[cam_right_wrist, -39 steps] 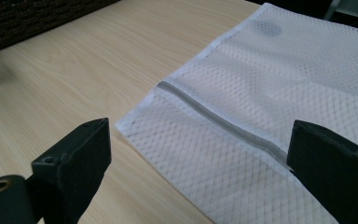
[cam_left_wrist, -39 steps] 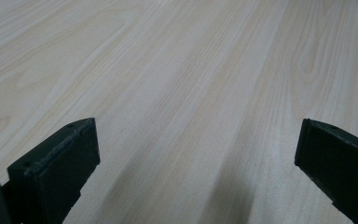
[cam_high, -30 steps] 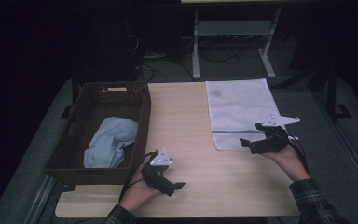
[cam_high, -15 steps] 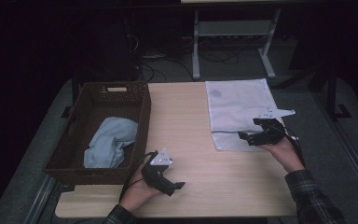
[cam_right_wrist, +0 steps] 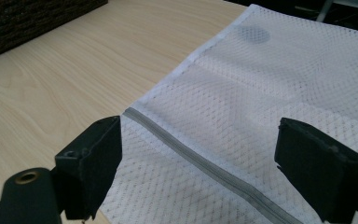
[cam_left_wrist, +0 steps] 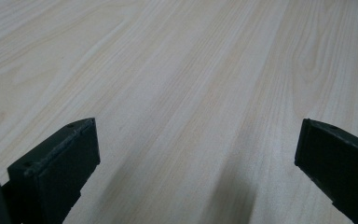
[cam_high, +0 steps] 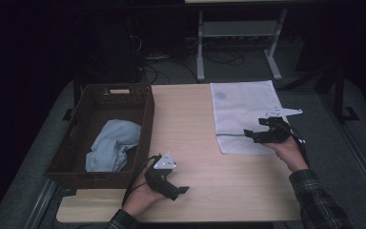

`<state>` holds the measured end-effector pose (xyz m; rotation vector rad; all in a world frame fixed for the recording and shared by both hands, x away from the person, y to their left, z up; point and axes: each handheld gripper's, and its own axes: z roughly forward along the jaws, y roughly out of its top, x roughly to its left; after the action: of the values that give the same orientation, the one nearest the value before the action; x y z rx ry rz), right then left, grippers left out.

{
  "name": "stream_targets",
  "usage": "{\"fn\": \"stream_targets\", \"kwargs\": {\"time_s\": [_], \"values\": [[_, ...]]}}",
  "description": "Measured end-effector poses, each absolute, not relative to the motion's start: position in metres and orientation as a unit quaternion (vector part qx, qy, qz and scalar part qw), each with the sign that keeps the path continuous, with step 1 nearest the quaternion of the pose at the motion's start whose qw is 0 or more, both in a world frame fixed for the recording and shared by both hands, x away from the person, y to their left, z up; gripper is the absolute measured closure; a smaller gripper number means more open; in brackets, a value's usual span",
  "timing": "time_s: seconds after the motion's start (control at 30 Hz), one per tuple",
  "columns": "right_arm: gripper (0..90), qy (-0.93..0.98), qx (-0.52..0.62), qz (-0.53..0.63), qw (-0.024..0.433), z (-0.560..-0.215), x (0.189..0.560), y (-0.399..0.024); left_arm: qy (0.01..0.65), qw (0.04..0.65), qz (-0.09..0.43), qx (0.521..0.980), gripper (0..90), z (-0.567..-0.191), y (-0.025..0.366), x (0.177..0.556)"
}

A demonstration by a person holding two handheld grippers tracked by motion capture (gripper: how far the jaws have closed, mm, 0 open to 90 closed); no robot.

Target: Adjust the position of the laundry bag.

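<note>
A white mesh bag [cam_high: 243,109] lies flat on the right side of the wooden table [cam_high: 186,124]. A grey zipper [cam_right_wrist: 191,154] runs across the bag [cam_right_wrist: 270,84] near its front edge. My right gripper [cam_high: 250,136] hovers low over that zipper end and points left. In the right gripper view its jaws [cam_right_wrist: 200,128] stand wide apart; they have just been closing a little, with the mesh under them and neither pad pressing on it. My left gripper [cam_high: 183,190] rests open on bare wood near the front edge, with nothing between its jaws [cam_left_wrist: 196,126].
A dark wicker basket [cam_high: 145,124] stands at the table's left and holds a crumpled light blue cloth [cam_high: 112,143]. Its corner [cam_right_wrist: 37,18] shows at the top left of the right gripper view. Behind the table are a metal stand and cables on the floor.
My right gripper has slid left and slightly away from me, over the bag's front edge. The left gripper has kept still.
</note>
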<state>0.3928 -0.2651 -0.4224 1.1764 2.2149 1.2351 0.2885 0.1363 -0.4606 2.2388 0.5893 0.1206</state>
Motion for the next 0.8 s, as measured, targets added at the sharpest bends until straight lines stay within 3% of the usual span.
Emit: {"fn": "stream_targets", "kwargs": {"time_s": [0.33,0.43,0.7,0.8], "values": [[16.8,0.788,0.415,0.422,0.173,-0.414,0.41,-0.262,0.233,0.401,0.047,0.885,0.0,-0.461,0.137,0.288],[22.1,0.781,0.412,0.432,0.184,-0.413,0.415,-0.262,0.232,0.399,0.047,0.886,0.0,-0.461,0.137,0.289],[25.5,0.785,0.423,0.418,0.173,-0.41,0.433,-0.262,0.233,0.399,0.047,0.886,0.0,-0.461,0.137,0.289],[31.5,0.786,0.425,0.414,0.175,-0.406,0.439,-0.262,0.233,0.399,0.046,0.886,0.0,-0.461,0.137,0.289]]}}
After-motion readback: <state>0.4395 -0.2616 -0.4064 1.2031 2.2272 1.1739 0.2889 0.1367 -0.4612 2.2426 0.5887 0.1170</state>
